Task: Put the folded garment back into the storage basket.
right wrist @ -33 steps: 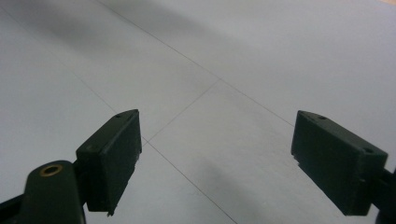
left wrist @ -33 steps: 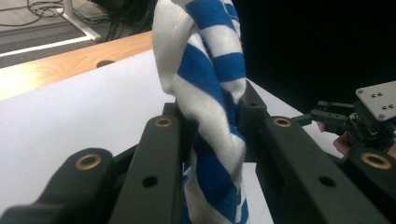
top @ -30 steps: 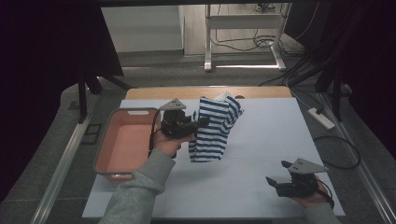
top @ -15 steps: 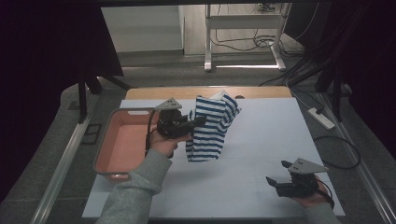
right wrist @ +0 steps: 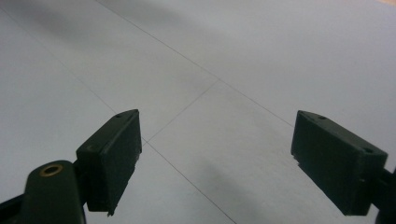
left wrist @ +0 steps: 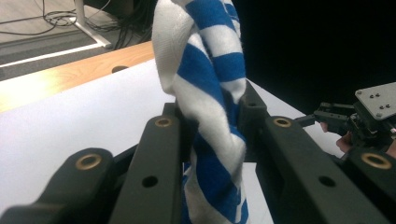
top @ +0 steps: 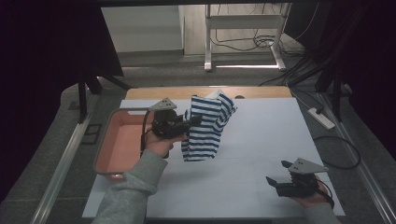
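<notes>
At five o'clock near the bench's [top: 261,140] front edge the right tool [top: 276,183] rests with jaws wide and nothing between them, while at ten o'clock the left tool [top: 192,122] clamps the blue-and-white striped cloth [top: 208,126], which hangs above the bench just beside the pink tray [top: 122,144].

The cloth [top: 207,125] is white with blue horizontal stripes, bunched between the black left gripper [top: 194,122]. The tray [top: 108,148] at the table's left edge is salmon pink with a grey rim. The table [top: 261,140] is pale grey-white, with a light wood strip along its far edge
</notes>
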`<control>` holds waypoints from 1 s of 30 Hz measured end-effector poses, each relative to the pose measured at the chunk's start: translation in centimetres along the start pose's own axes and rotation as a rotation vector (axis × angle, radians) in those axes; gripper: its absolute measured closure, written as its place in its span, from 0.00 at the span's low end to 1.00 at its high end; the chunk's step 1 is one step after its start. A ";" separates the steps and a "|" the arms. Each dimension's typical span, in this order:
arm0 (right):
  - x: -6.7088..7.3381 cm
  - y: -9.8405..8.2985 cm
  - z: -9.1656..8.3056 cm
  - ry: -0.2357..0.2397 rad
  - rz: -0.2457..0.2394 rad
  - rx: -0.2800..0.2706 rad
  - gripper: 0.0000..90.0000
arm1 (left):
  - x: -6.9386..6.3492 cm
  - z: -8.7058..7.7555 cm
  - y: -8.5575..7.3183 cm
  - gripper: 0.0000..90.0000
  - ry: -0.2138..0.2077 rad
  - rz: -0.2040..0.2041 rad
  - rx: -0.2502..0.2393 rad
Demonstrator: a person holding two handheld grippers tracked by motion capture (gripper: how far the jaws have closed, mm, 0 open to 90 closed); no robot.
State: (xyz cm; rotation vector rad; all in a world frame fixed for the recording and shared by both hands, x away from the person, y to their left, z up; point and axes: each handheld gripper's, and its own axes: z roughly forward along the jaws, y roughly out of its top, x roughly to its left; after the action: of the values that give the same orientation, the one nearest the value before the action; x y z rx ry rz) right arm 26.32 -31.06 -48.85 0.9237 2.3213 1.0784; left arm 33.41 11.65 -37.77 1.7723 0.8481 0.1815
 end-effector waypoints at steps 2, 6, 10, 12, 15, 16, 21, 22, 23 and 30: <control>0.0 0.0 0.0 0.000 -0.001 0.000 0.19 | 0.0 -0.2 0.0 0.84 0.002 0.002 -0.003; 0.0 0.0 0.1 0.000 -0.003 0.001 0.19 | 0.2 -0.8 0.0 0.84 0.008 0.003 -0.006; 0.0 0.0 0.1 0.000 -0.003 0.001 0.19 | 0.2 -1.2 0.0 0.84 0.012 0.004 -0.012; 0.0 0.0 0.1 0.000 -0.002 0.001 0.19 | 0.2 -1.5 0.0 0.84 0.014 0.005 -0.016; 0.0 0.0 0.1 -0.001 -0.003 0.001 0.19 | 0.3 -1.9 0.1 0.84 0.015 0.006 -0.022; 0.0 0.0 0.1 -0.001 -0.003 0.000 0.19 | 0.3 -2.0 0.1 0.84 0.015 0.008 -0.024; 0.0 0.0 0.1 -0.002 -0.003 -0.001 0.19 | 0.4 -2.5 0.1 0.84 0.019 0.004 -0.033; 0.0 0.0 0.1 -0.002 -0.003 -0.001 0.19 | 0.4 -2.6 0.1 0.84 0.020 0.003 -0.034; 0.0 0.0 0.1 -0.002 -0.003 -0.001 0.19 | 0.4 -2.7 0.0 0.84 0.020 0.004 -0.035; 0.0 0.0 0.1 -0.002 -0.002 -0.001 0.19 | 0.5 -3.2 -0.1 0.84 0.023 0.003 -0.043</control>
State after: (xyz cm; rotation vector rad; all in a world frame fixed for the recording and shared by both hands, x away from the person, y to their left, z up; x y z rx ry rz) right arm 26.35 -31.03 -48.89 0.9216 2.3190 1.0778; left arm 32.09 14.49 -36.77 1.7343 0.8518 0.2207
